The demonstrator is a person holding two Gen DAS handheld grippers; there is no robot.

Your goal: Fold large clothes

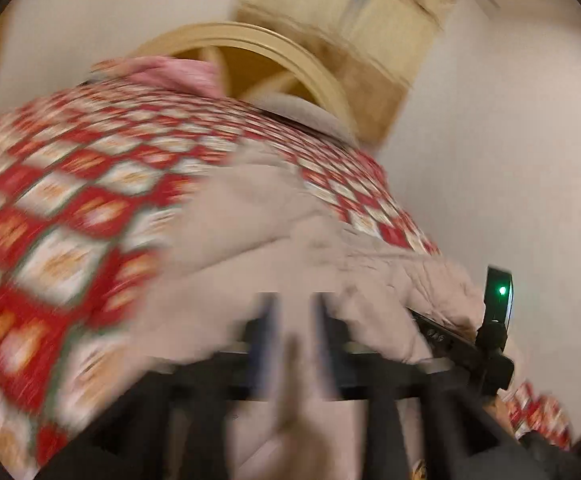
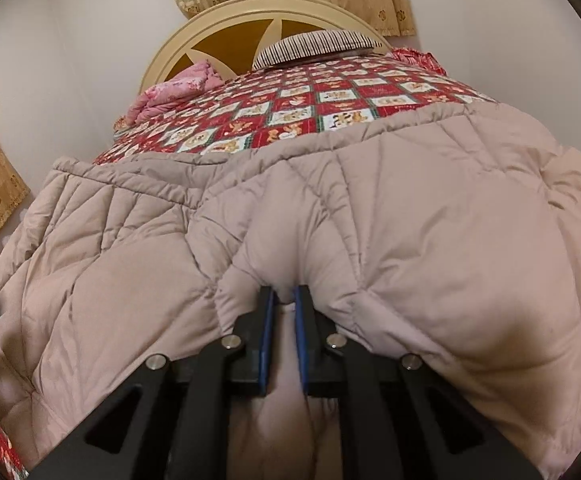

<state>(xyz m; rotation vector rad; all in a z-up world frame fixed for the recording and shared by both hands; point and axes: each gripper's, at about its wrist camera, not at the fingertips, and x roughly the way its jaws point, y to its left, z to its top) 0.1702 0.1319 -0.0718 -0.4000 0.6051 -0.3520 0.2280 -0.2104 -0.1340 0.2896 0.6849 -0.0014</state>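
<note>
1 beige quilted coat point(image 2: 370, 208) is lying across the checkered bedspread point(image 2: 290, 108), below 2 pillows. The right gripper point(image 2: 285, 300) is pinching a coat fold; the left gripper point(image 1: 294, 312), blurred, is standing open above the coat.

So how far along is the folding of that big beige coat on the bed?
Early still. The quilted coat lies spread over the checked bedspread, with no neat fold showing. In hand: the right gripper pinches a ridge of its fabric. The left gripper is blurred and looks empty. The folding itself remains.
</note>
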